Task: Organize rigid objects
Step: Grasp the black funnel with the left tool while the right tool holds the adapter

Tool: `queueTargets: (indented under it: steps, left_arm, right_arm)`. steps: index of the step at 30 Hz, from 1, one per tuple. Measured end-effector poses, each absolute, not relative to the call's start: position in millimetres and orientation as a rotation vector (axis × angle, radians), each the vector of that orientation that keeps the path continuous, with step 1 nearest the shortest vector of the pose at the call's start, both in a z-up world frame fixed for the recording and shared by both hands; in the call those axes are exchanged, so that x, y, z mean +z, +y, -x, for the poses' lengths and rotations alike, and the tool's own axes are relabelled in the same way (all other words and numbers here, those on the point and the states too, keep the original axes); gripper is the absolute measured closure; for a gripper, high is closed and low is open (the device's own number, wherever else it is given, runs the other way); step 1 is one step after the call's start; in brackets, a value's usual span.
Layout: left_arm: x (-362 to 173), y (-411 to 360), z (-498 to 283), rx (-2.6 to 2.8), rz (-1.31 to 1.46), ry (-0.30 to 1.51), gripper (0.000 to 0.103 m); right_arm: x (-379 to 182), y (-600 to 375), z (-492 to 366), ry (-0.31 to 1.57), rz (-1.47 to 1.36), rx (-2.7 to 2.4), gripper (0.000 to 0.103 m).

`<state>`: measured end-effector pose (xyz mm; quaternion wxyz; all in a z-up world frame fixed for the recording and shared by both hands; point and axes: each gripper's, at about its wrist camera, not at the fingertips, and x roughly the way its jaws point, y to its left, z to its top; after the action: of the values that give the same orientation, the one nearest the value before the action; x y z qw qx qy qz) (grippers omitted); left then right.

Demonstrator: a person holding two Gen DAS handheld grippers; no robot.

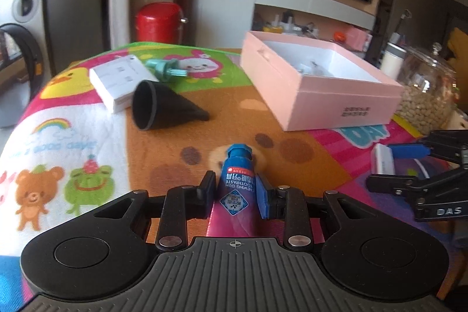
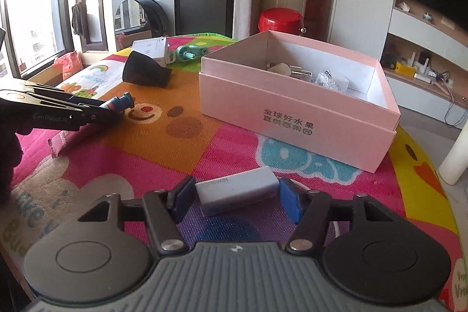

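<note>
Pink box (image 2: pixel 295 119) sits open on the tabletop (image 2: pixel 187 148), 2 pieces already inside. Left hand-held gripper (image 1: pixel 235 192) brackets the toothpaste (image 1: pixel 237 180), pads about touching; right hand-held gripper (image 2: pixel 234 199) straddles the grey block (image 2: pixel 237 192), narrowly apart. I'd squeeze each squarely at mid-body, lift straight, then clear the box wall before lowering.

Bright daylight glares through the window (image 2: pixel 32 19); fisheye edges bend, background slightly blurred.
</note>
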<state>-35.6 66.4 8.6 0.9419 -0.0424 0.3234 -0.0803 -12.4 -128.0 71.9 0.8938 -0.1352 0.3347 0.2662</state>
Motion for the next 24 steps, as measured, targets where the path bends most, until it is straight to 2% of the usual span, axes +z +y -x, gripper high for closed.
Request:
queueTargets:
  steps: [3, 6, 8, 15, 21, 24]
  left_arm:
    - [29.2, 70.6, 33.7, -0.229, 0.136, 0.598, 0.070]
    - [63.2, 81.0, 29.7, -0.146, 0.055, 0.453, 0.070]
    - [75.9, 95.7, 14.5, -0.092, 0.040, 0.422, 0.070]
    - [48.7, 153.5, -55.1, -0.072, 0.285, 0.587, 0.071]
    - [33.2, 128.1, -35.1, -0.173, 0.162, 0.655, 0.069]
    - [30.9, 109.7, -17.0, -0.198, 0.073, 0.631, 0.067]
  right_arm:
    - [71.1, -127.6, 13.2, 0.688, 0.281, 0.548, 0.039]
    - [70.3, -128.5, 12.9, 0.689, 0.272, 0.540, 0.037]
    - [70.1, -128.6, 12.1, 0.690, 0.265, 0.538, 0.036]
    - [68.6, -127.2, 13.1, 0.685, 0.264, 0.528, 0.034]
    - [67.7, -127.9, 11.2, 0.692, 0.254, 0.524, 0.032]
    - [67.5, -128.2, 11.6, 0.691, 0.254, 0.522, 0.032]
